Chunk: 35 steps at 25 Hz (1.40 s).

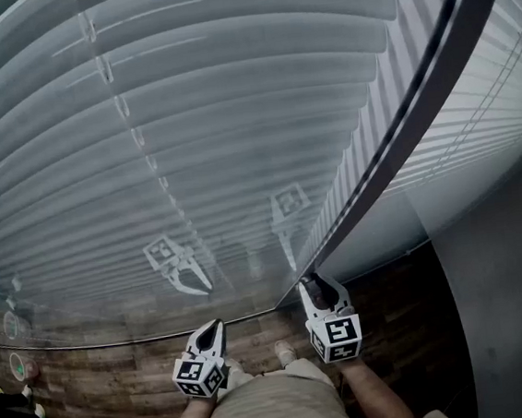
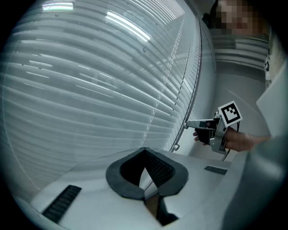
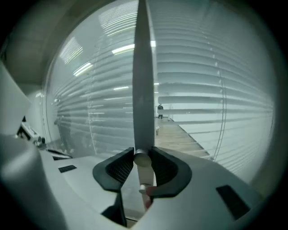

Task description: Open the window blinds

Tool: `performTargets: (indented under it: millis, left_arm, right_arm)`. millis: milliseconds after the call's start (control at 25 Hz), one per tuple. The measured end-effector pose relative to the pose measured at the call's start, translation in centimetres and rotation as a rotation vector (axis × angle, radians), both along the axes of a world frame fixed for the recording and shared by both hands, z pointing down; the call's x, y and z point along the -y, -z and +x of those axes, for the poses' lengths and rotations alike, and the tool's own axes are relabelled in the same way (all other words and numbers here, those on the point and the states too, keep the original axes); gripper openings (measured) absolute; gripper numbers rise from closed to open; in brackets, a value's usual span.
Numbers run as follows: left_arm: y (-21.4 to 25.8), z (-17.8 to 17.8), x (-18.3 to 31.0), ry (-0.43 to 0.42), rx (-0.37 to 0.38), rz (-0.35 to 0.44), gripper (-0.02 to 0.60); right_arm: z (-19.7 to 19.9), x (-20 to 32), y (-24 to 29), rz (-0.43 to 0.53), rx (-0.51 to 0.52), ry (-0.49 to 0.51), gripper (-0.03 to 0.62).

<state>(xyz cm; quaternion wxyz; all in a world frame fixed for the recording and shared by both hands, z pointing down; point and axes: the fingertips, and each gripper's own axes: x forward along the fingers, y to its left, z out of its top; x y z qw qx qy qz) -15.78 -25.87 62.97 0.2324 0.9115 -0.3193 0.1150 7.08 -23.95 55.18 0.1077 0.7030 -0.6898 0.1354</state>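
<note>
Head view: the blinds fill the frame from 9 through 12 to 3 o'clock. The tilt wand slants down from 1 o'clock to the right gripper, just right of 6 o'clock. The left gripper is beside it at 7 o'clock.

Left gripper view: the left gripper is clenched and empty. The right gripper is at 3 o'clock.

Right gripper view: the right gripper grasps the tilt wand, which rises toward 12 o'clock. The blinds are behind it.
</note>
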Motion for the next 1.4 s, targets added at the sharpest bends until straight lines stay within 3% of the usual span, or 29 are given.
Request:
performTargets:
  millis: [200,280,360,440,560,680,800,880,960,1040,1160,1200,1280,1400]
  left_arm:
    - [-0.2,0.2,0.4,-0.005,0.007,-0.002,0.012]
    - [-0.4,0.2,0.7,-0.006,0.008,-0.001,0.012]
    - [-0.5,0.4,0.9,-0.007,0.009,-0.001,0.012]
    - [-0.3,0.6,1.1,-0.010,0.010,-0.001,0.012]
    - [-0.2,0.7,1.0,-0.015,0.013,0.000,0.012]
    - [-0.7,0.6,0.9,-0.006,0.019,-0.002,0.012]
    - [-0.7,0.7,0.7,0.009,0.019,-0.003,0.012]
    - [-0.2,0.9,0.4,0.014,0.016,-0.001,0.012]
    - [-0.1,0.6,0.2,0.020,0.013,0.003,0.012]
    - [-0.5,-0.1,0.0,0.035,0.007,0.005,0.012]
    - [-1.8,-0.9,-0.3,0.063,0.003,0.006,0.012]
    - [-2.2,-1.0,-0.5,0.071,0.002,0.005,0.012]
    - [-2.5,-1.1,-1.2,0.085,-0.001,0.002,0.012]
    - [-2.3,-1.3,-2.6,0.115,-0.009,0.006,0.012]
  right_arm:
    - [1.2,0.0,-1.1,-0.010,0.621,-0.054,0.127]
    - [1.4,0.1,-1.7,-0.014,0.744,-0.043,0.127]
    - [1.3,0.5,-1.6,0.004,0.732,-0.008,0.127]
    - [0.9,0.6,-1.3,0.008,0.620,0.033,0.127]
    - [0.4,0.1,-0.7,0.004,0.321,0.088,0.181]
    - [0.1,-0.1,-0.3,0.016,-0.024,0.107,0.184]
    - [-0.6,0.1,-0.4,-0.004,-0.168,0.135,0.143]
    - [-0.8,0.0,-0.3,-0.022,-0.148,0.131,0.132]
    - [-1.1,0.0,-0.3,-0.034,-0.063,0.119,0.126]
    - [-1.4,0.0,-0.9,-0.038,0.142,0.097,0.124]
    - [-1.6,0.2,-2.3,-0.042,0.550,0.068,0.124]
    - [-1.7,0.3,-2.6,-0.044,0.615,0.072,0.124]
    - [-2.1,0.0,-2.7,-0.046,0.630,0.105,0.124]
    - [-3.1,-1.1,-2.2,-0.040,0.518,0.201,0.134]
